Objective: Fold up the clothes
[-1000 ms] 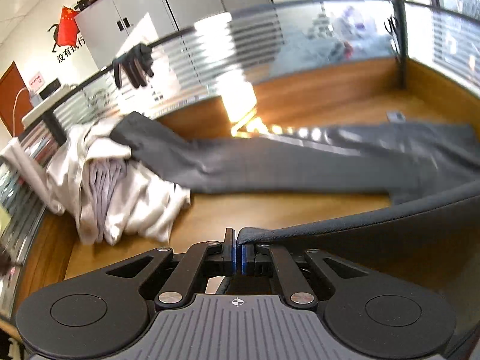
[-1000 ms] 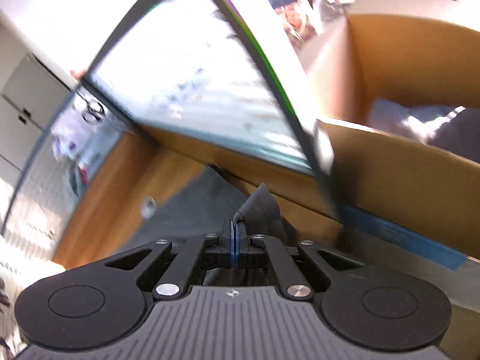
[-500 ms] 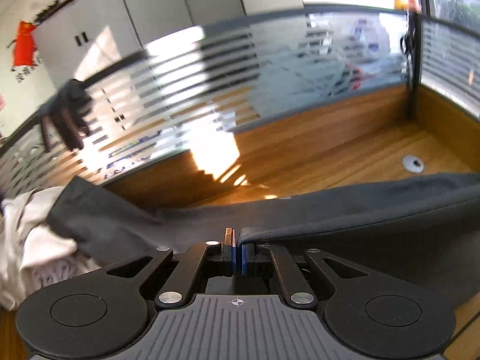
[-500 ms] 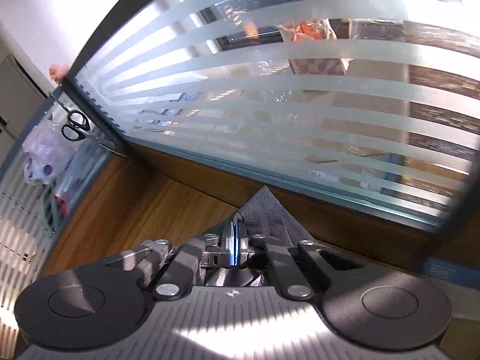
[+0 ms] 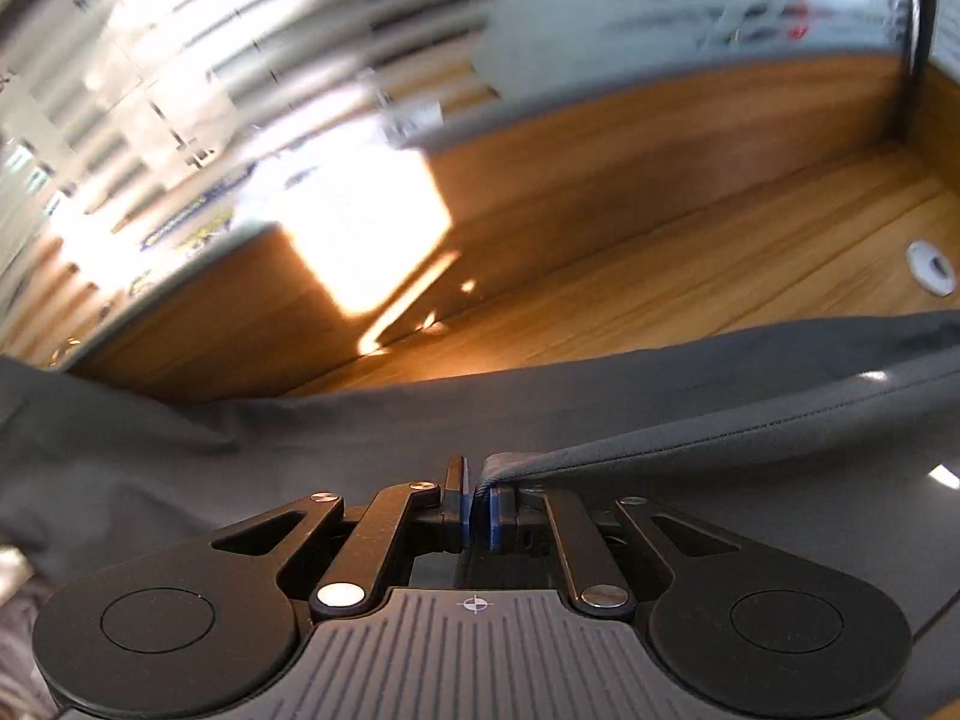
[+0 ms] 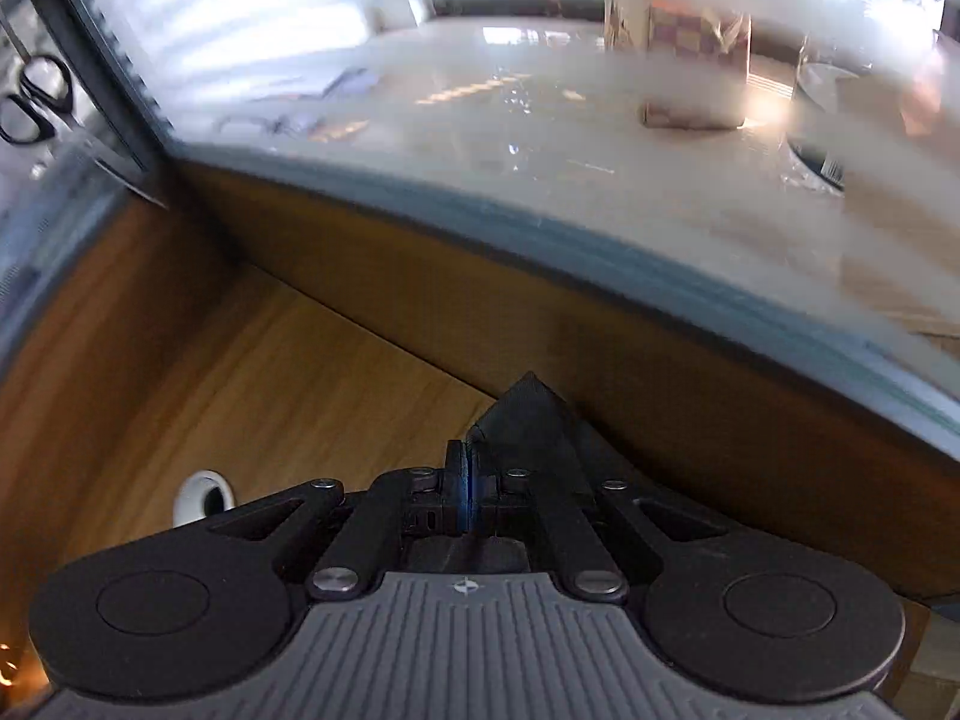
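Observation:
A dark grey garment (image 5: 420, 438) lies spread across the wooden desk (image 5: 720, 276) in the left wrist view. Its folded hem runs from the right to my left gripper (image 5: 476, 474). The jaws there are opening: a thin gap shows between the blue pads, and the hem end rests against the right pad. In the right wrist view my right gripper (image 6: 470, 456) is shut on a pointed corner of the same dark cloth (image 6: 528, 420), close above the desk (image 6: 270, 372). Both grippers point steeply down.
A striped glass partition (image 5: 360, 60) on a wooden upstand (image 5: 600, 180) bounds the desk's far side, and another glass panel (image 6: 540, 120) stands just beyond the right gripper. A white cable grommet (image 5: 930, 267) (image 6: 201, 495) sits in the desktop. Scissors (image 6: 30, 102) hang at the left.
Both grippers have swept forward and down toward the partition, carrying the garment's edge over itself. The pile of light clothes has left the view. A gap has appeared between the left pads.

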`<state>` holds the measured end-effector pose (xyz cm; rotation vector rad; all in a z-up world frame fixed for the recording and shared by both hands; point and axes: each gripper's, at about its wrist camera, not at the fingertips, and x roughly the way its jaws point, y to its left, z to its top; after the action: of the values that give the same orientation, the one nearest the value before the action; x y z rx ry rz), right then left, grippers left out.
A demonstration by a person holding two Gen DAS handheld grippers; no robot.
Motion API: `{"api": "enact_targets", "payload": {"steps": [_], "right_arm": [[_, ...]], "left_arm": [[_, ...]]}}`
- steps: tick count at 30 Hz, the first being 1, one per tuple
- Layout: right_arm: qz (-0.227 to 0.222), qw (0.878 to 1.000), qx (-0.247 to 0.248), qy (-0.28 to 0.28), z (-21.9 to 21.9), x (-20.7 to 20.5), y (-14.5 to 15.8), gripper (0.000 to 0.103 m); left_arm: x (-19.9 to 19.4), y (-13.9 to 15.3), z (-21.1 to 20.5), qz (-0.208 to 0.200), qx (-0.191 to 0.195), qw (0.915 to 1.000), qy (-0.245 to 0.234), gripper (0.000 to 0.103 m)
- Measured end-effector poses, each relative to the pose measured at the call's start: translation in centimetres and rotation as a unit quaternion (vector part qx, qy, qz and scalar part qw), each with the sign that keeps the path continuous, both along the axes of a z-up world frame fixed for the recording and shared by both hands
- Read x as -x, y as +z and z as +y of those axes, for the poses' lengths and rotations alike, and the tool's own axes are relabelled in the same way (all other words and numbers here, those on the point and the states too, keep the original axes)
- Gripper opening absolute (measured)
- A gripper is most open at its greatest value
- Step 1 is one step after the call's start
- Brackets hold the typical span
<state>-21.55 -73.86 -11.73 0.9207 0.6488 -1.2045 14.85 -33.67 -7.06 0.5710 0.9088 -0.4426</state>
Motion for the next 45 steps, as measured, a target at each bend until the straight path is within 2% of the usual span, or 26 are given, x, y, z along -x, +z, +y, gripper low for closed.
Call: {"api": "enact_targets", "payload": {"steps": [4,6,7,9,11,16,21,22,25,28,30,33,35,38,41,45], "right_arm": [[0.034,0.999,-0.016,0.011,-1.2,-1.6,-2.3,0.002],[0.047,0.998,-0.017,0.032,-1.3,-2.2,-2.7,0.004],[0.053,0.997,-0.015,0.045,-1.3,-2.5,-2.9,0.009],[0.062,0.995,-0.006,0.077,-0.9,-2.9,-2.9,0.016],[0.073,0.991,0.004,0.112,-0.3,-3.1,-2.8,0.021],[0.088,0.987,0.01,0.136,-0.2,-2.9,-3.6,0.016],[0.087,0.988,0.013,0.127,-0.5,-3.1,-3.9,0.004],[0.084,0.988,0.016,0.124,-0.4,-3.1,-3.8,0.001],[0.067,0.991,0.043,0.112,-0.1,-2.8,-2.3,0.001],[0.059,0.993,0.041,0.096,-0.7,-2.5,-1.9,0.001],[0.062,0.993,0.027,0.097,-1.4,-2.6,-2.5,0.001],[0.082,0.99,0.017,0.116,-2.0,-3.4,-3.0,0.005],[0.088,0.987,0.02,0.134,-1.9,-3.9,-2.8,0.018],[0.09,0.982,0.037,0.16,-1.3,-4.2,-1.6,0.03],[0.082,0.978,0.046,0.185,-0.6,-4.2,-0.2,0.037],[0.059,0.975,0.047,0.21,0.5,-3.3,1.6,0.04]], "left_arm": [[-1.3,-1.0,-1.6,0.002,-0.008,0.9999,-0.014,0.011],[-2.0,-1.3,-1.9,0.005,-0.008,0.9998,-0.015,0.02],[-2.4,-1.4,-2.1,0.006,-0.008,0.9998,-0.016,0.023],[-2.7,-1.1,-2.3,0.009,0.001,0.9998,-0.018,0.019],[-2.8,0.0,-2.7,0.005,0.011,0.9998,-0.018,0.006],[-3.1,2.7,-3.7,-0.006,0.028,0.9994,-0.017,0.006],[-6.0,-1.4,-4.9,0.027,-0.015,0.9995,-0.008,0.009],[-6.4,-2.0,-5.0,0.034,-0.017,0.9993,-0.002,0.009],[-7.4,-3.0,-5.2,0.042,-0.01,0.999,0.009,0.011],[-7.8,-4.4,-6.0,0.04,-0.038,0.9984,-0.01,0.024],[-8.1,-5.3,-6.3,0.042,-0.045,0.9979,-0.018,0.028],[-8.3,-5.2,-5.6,0.037,-0.021,0.9991,-0.008,0.046],[-8.4,-4.9,-5.1,0.033,-0.001,0.9995,0.001,0.068],[-7.9,-3.6,-3.8,0.026,0.042,0.9988,0.0,0.086],[-6.7,-1.3,-2.6,0.011,0.078,0.9967,-0.021,0.095],[-4.8,2.1,-1.4,-0.002,0.114,0.9931,-0.025,0.097]]}}
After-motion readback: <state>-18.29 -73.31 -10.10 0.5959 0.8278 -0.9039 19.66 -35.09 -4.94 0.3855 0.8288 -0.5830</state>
